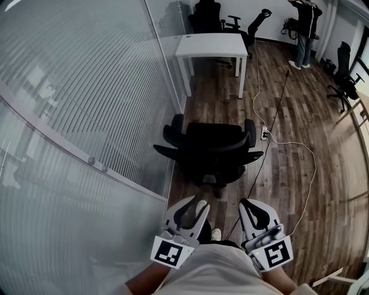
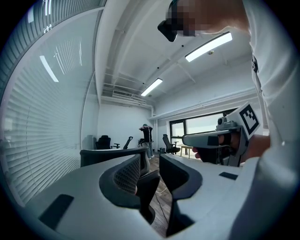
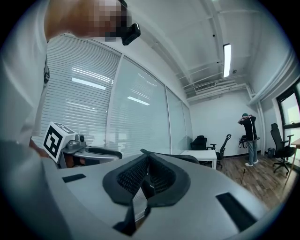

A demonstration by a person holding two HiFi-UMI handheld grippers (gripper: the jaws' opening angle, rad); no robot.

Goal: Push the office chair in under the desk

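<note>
The black office chair stands on the wood floor with its back toward me, a good stretch short of the white desk by the glass wall. Both grippers are held close to my body behind the chair, touching nothing. My left gripper is open with a narrow gap and nothing in it; past its jaws the chair's backrest shows. My right gripper is shut on nothing. In the right gripper view the desk shows far ahead.
A glass partition with blinds runs along the left, close to the chair. A power strip with white cable lies on the floor right of the chair. Another black chair sits behind the desk. A person stands at the far back.
</note>
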